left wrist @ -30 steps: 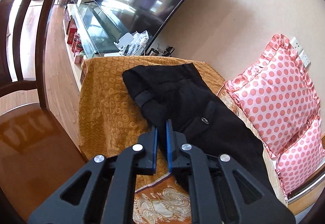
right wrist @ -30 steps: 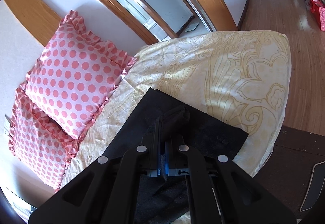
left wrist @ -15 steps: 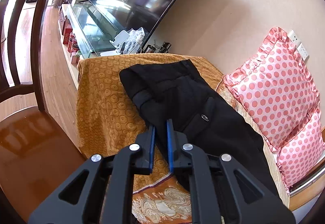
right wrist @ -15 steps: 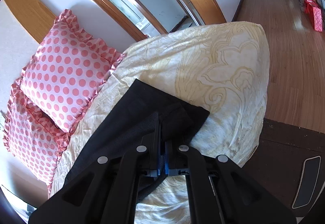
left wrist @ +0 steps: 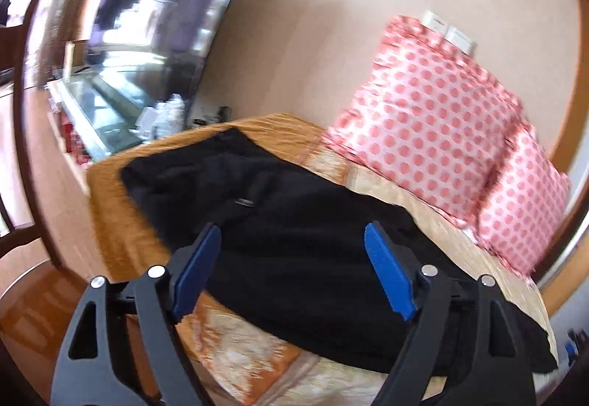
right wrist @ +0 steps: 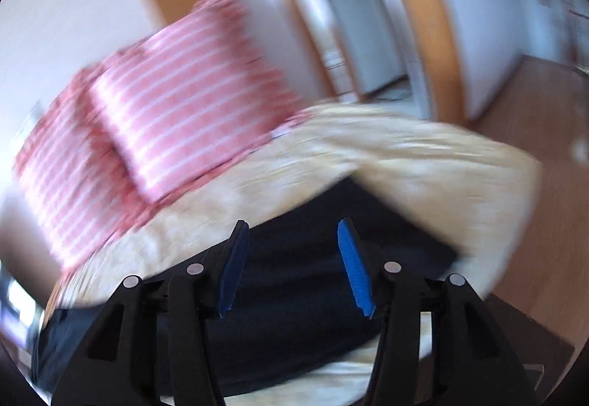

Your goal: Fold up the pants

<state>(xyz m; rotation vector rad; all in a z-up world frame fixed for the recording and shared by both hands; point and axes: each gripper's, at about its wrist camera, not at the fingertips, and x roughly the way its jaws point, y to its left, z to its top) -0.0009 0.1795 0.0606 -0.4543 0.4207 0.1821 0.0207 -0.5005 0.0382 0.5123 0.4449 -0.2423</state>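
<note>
Both my left gripper (left wrist: 291, 266) and right gripper (right wrist: 291, 262) spread wide, holding nothing, above the black pants (left wrist: 294, 258) lying across the bed (left wrist: 235, 362) near the pillows (left wrist: 434, 126); blurry fast motion risks a sloppy regrab, bunching the fold.

Two pink dotted pillows (left wrist: 434, 111) lean on the beige wall (left wrist: 331, 19) at 2 o'clock in the left view, sockets (left wrist: 447, 32) just above them. An orange cloth (left wrist: 110, 192) covers the couch end at 9 o'clock, a cream cloth (left wrist: 386, 185) beside it. A TV (left wrist: 165, 19) sits at 10 o'clock over a glass cabinet (left wrist: 95, 108). A blurred doorframe (right wrist: 434, 19) stands at 1 o'clock in the right view.
</note>
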